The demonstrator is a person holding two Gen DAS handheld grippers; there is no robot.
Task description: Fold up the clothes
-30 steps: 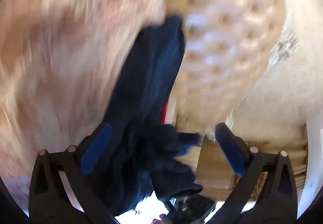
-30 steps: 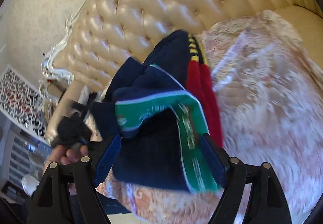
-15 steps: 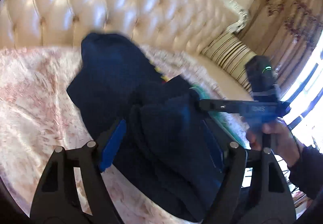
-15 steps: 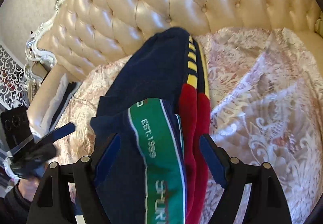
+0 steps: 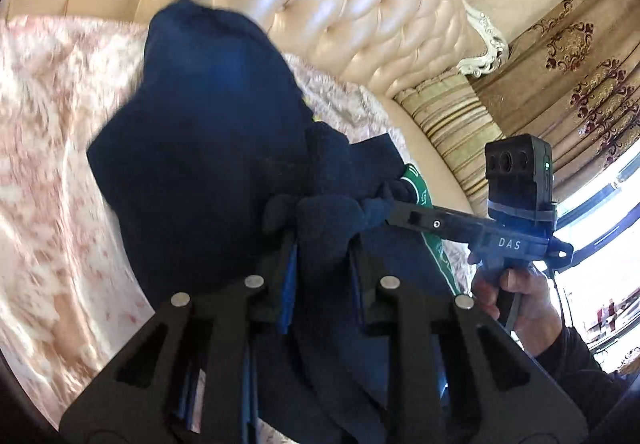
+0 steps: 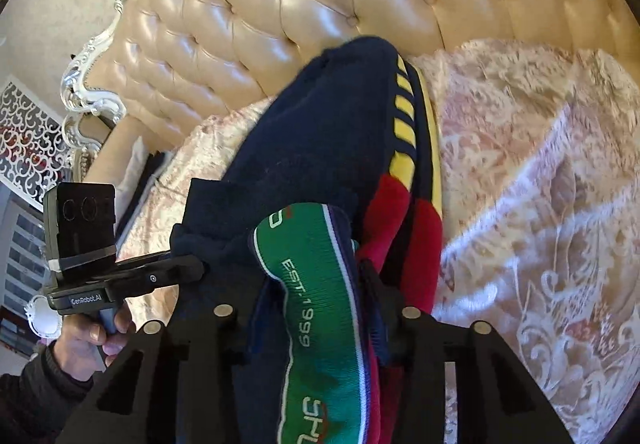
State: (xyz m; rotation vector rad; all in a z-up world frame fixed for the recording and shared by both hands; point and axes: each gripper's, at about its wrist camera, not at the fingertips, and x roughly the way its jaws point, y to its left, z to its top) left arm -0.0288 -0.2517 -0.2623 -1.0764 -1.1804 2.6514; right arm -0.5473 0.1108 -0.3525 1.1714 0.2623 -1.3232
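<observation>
A navy sweater point(image 5: 200, 148) with green, red and yellow bands lies stretched toward the headboard, its near end lifted. My left gripper point(image 5: 322, 244) is shut on a bunched navy edge of it. My right gripper point(image 6: 312, 276) is shut on the green band point(image 6: 320, 324) lettered "EST. 1999", beside the red point(image 6: 416, 244) and yellow point(image 6: 404, 132) parts. In the left wrist view the right gripper point(image 5: 404, 210) bites the cloth from the right. In the right wrist view the left gripper point(image 6: 192, 264) holds the navy edge at left.
The pink patterned bedspread point(image 6: 540, 204) covers the bed point(image 5: 48, 180). A cream tufted headboard point(image 6: 320, 4) stands behind. A striped pillow point(image 5: 452, 124) and curtains point(image 5: 580, 76) are at the right; a white lattice screen point(image 6: 24, 140) is at the left.
Both grippers have closed from wide open onto the sweater's near end. The cameras have swung and settled facing the headboard, and the sweater now lies stretched away from me.
</observation>
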